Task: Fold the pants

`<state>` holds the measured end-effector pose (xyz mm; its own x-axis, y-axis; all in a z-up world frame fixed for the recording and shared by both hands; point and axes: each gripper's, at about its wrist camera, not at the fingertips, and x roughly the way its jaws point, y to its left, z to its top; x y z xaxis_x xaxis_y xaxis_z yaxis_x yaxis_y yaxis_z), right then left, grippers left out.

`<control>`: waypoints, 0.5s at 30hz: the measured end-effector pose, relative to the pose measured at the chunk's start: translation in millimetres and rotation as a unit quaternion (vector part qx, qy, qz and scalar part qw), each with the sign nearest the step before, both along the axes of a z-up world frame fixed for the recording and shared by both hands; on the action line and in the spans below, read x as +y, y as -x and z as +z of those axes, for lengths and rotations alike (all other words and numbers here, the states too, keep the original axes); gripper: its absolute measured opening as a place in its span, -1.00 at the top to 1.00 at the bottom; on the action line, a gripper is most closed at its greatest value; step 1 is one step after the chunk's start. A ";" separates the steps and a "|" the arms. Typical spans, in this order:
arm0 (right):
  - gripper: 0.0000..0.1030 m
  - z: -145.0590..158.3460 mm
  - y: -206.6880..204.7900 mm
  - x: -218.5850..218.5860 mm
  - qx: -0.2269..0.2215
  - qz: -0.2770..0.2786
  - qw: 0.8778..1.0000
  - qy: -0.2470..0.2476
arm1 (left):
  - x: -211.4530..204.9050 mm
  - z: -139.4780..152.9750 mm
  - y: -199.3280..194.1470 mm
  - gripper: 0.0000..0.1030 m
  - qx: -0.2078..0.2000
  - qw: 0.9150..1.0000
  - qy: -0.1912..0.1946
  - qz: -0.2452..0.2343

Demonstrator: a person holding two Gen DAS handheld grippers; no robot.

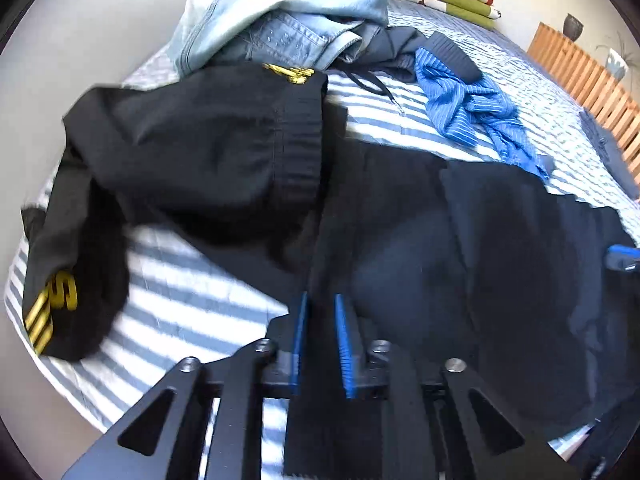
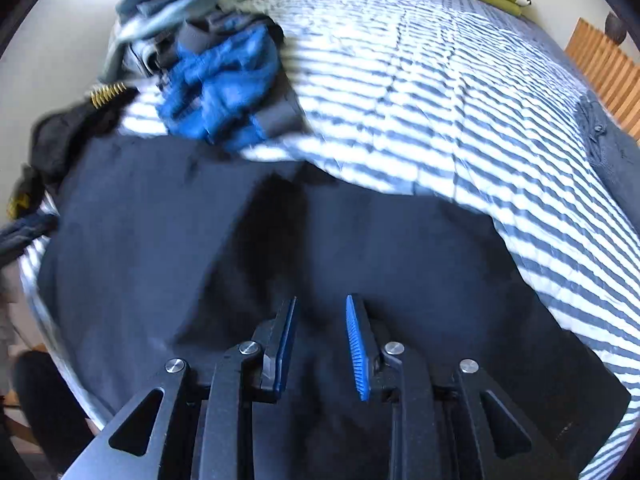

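Navy pants (image 2: pixel 360 240) lie spread flat across the near part of the striped bed cover (image 2: pixel 460 100). Left gripper (image 1: pixel 322 300): jaws narrow, dark cloth running between the pads; a firm pinch cannot be confirmed. Right gripper (image 2: pixel 320 300): jaws slightly apart above the cloth, nothing clamped. Only the left view shows the black garment with yellow lettering (image 1: pixel 180 152) fully, beside denim jeans (image 1: pixel 280 12)
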<state>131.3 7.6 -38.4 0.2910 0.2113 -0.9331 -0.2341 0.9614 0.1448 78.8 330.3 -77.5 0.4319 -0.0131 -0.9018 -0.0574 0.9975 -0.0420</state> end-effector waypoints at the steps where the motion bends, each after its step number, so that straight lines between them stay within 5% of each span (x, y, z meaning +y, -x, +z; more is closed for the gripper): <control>1: 0.55 7.7 -3.5 6.9 0.002 0.018 1.000 -0.025 | -0.3 0.6 -1.6 0.78 -0.006 1.000 0.006 -0.002; 8: 0.37 45.9 -42.8 120.7 -0.048 0.162 0.984 -0.053 | -3.0 -1.8 5.2 0.91 -0.036 0.999 0.035 0.002; 13: 0.36 23.8 -88.4 202.5 -0.016 0.204 0.975 -0.091 | -7.1 -3.3 -4.3 0.95 -0.046 0.997 0.056 -0.006; 15: 0.36 10.8 -100.5 233.2 -0.021 0.226 0.972 -0.067 | -5.2 -2.4 -4.5 0.95 -0.050 0.996 0.070 -0.007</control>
